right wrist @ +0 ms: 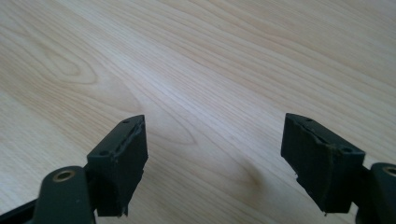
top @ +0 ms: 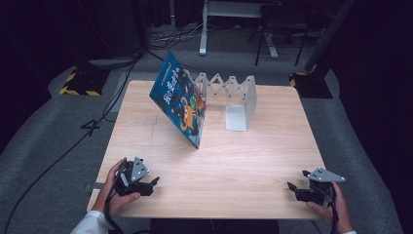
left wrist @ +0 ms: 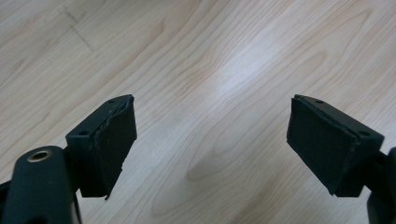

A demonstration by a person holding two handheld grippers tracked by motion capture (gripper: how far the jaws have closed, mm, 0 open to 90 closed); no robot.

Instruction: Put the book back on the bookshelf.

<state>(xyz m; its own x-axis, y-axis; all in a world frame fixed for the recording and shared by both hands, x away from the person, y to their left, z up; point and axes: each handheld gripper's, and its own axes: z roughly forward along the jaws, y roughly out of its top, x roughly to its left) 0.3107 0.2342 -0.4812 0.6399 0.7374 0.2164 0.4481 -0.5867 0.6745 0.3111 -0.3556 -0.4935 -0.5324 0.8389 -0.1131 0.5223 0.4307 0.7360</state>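
Note:
A blue picture book (top: 180,100) stands tilted on the wooden table (top: 214,161), leaning against the left end of a white expanding book rack (top: 234,95). My left gripper (top: 151,184) rests low near the table's front left corner, far in front of the book. Its jaws are open in the left gripper view (left wrist: 210,140), with bare wood between them. My right gripper (top: 295,186) sits near the front right corner. In the right gripper view it (right wrist: 212,161) is open too, and nothing lies between its pads.
The rack's right bookend (top: 238,117) stands at the table's back middle. Cables (top: 97,122) run over the grey floor to the left. A yellow-and-black striped stand base (top: 78,83) sits beyond the back left corner, another dark base (top: 311,80) beyond the back right.

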